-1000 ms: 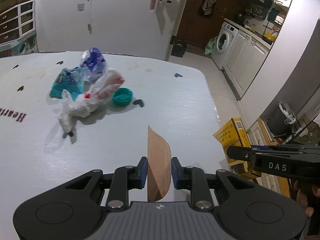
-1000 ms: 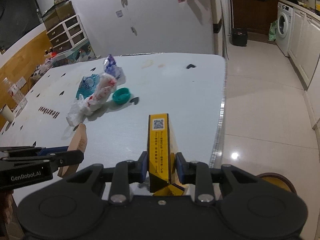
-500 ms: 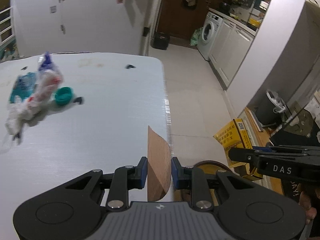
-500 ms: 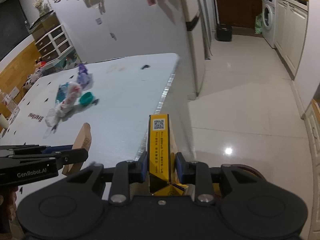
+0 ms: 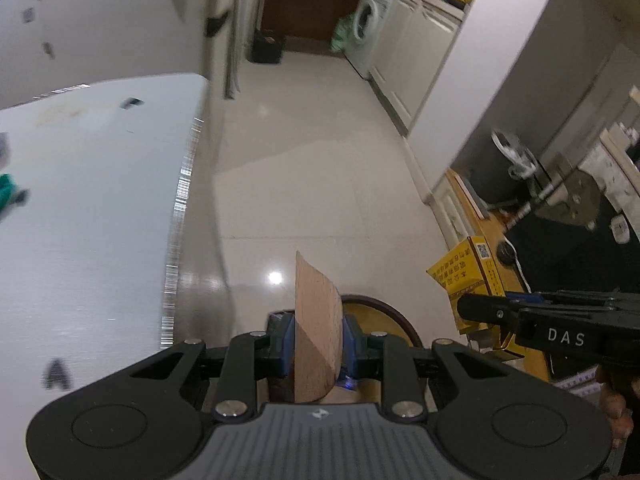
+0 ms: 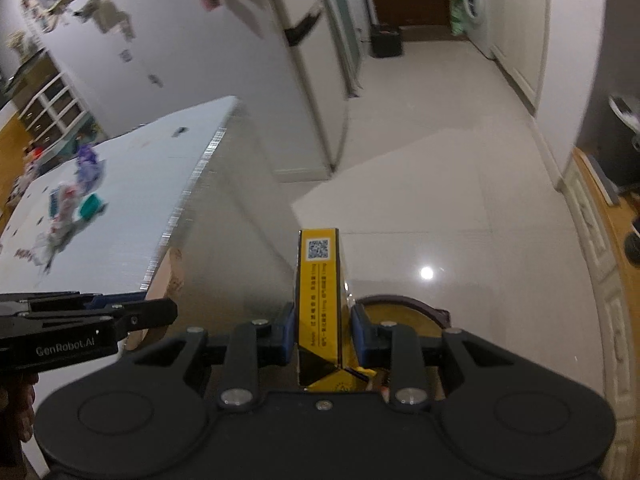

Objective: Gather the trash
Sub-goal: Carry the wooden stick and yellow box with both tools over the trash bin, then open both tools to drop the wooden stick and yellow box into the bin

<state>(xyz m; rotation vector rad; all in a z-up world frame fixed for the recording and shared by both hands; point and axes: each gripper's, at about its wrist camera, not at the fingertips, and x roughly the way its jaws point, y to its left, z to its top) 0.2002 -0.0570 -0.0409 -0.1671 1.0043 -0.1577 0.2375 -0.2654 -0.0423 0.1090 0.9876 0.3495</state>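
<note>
My left gripper [image 5: 318,338] is shut on a brown cardboard piece [image 5: 316,328] and holds it past the table's right edge, above a round yellow bin [image 5: 376,316] on the floor. My right gripper [image 6: 322,330] is shut on a yellow box [image 6: 320,296] with a QR code, also above the bin [image 6: 396,314]. The yellow box also shows in the left wrist view [image 5: 468,280], at the right. The cardboard also shows in the right wrist view [image 6: 168,280], beside the table edge. More trash, plastic bags [image 6: 64,208] and a teal lid [image 6: 90,206], lies blurred on the white table [image 6: 132,200].
The table's metal-trimmed right edge [image 5: 180,216] runs to my left. Glossy tiled floor [image 6: 420,184] stretches ahead to a washing machine [image 5: 370,20] and white cabinets. A fridge [image 6: 304,52] stands beyond the table. A dark shelf with a fan [image 5: 516,152] is at the right.
Both grippers have swung right, off the table and over the floor, still holding their items. The bin has come into view beneath them. The trash pile has slid to the far left.
</note>
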